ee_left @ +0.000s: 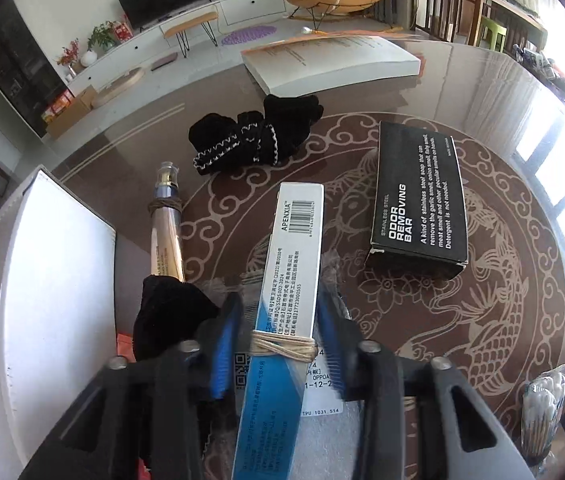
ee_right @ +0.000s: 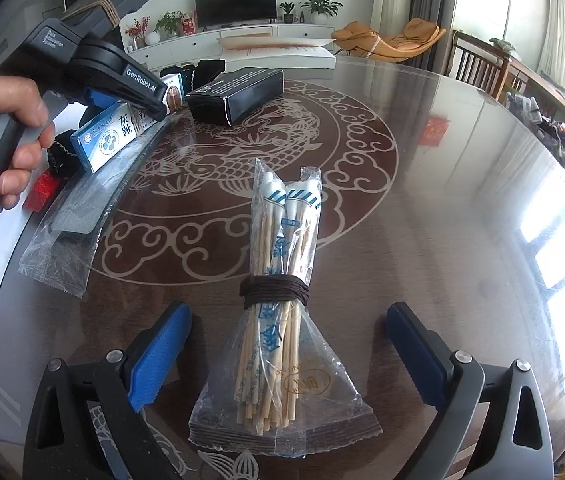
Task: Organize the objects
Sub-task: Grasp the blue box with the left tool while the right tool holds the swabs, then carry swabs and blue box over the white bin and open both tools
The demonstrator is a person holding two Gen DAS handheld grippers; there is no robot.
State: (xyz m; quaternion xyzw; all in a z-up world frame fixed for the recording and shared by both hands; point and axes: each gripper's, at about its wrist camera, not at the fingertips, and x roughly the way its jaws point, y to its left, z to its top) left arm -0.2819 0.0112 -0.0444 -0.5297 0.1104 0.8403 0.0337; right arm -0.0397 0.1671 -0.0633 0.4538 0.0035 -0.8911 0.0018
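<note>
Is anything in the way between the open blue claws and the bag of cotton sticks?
No, nothing visible blocks it. The right gripper is open, and the bag of cotton swabs lies on the table right between its two fingers, with only bare tabletop on either side of the bag.

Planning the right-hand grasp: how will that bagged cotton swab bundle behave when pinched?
The cotton swab bundle looks light. The cord wrap probably keeps its middle stiff, while the loose plastic ends likely crumple and slip. The right gripper stands open around it, touching nothing.
</note>
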